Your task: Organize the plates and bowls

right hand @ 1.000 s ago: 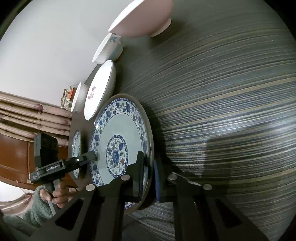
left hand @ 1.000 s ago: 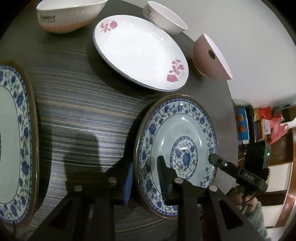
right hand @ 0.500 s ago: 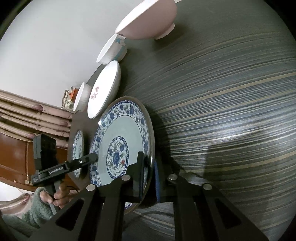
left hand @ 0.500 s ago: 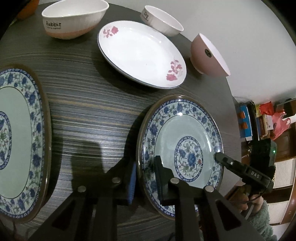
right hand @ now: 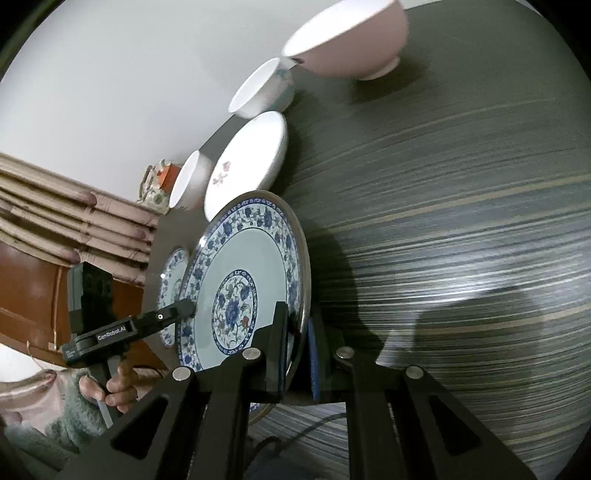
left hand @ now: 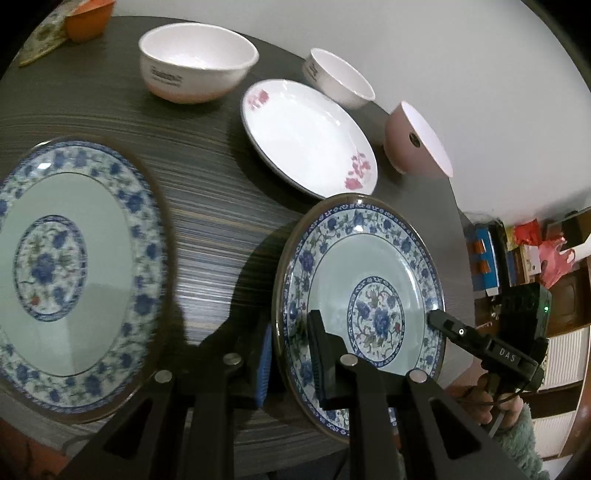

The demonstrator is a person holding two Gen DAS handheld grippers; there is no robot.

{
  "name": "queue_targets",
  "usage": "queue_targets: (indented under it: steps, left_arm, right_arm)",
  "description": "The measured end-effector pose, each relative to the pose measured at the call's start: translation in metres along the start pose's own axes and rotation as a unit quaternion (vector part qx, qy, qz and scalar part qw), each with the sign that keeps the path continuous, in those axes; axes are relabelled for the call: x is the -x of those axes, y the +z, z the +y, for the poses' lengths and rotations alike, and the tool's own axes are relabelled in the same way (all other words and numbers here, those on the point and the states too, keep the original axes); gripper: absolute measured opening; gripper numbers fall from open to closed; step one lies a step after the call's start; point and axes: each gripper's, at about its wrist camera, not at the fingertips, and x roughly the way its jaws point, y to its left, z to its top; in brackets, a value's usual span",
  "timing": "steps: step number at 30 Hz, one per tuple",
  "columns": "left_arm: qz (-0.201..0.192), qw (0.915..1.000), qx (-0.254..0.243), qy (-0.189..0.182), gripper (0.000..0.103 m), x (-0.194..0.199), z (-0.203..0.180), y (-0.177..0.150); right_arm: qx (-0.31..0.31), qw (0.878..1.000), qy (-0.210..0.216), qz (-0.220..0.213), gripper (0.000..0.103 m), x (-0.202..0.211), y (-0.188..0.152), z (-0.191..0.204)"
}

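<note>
A blue-and-white floral plate hangs tilted just above the dark striped table, held by both grippers at opposite rims. My left gripper is shut on its near-left rim. My right gripper is shut on the other rim of the same plate. Each view shows the other gripper's tip on the plate's far edge: the right gripper and the left gripper. A matching blue-and-white plate lies flat on the table to the left.
A white plate with pink flowers lies behind the held plate. Around it stand a white-and-pink bowl, a small white bowl and a pink bowl. An orange object sits at the far corner. The table edge runs close on the right.
The held blue-and-white plate has come up off the table with both grippers on its rims. In the left wrist view the second blue-and-white plate has come further into view.
</note>
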Motion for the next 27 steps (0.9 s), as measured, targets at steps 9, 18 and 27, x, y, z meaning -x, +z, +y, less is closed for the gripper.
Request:
queue_targets:
  steps: [9, 18, 27]
  left_arm:
    - [-0.041, 0.9988, 0.019, 0.016, 0.017, 0.052, 0.033, -0.001]
    - [-0.081, 0.9945, 0.044, 0.049, 0.017, 0.107, 0.083, -0.003]
    - [-0.093, 0.9889, 0.093, 0.069, 0.017, 0.132, 0.153, -0.004]
  right_arm:
    - [0.043, 0.999, 0.015, 0.007, 0.011, -0.018, 0.003, 0.048]
    - [0.085, 0.995, 0.04, 0.031, 0.011, -0.061, 0.012, 0.112]
    - [0.119, 0.99, 0.041, 0.066, 0.011, -0.123, 0.016, 0.166]
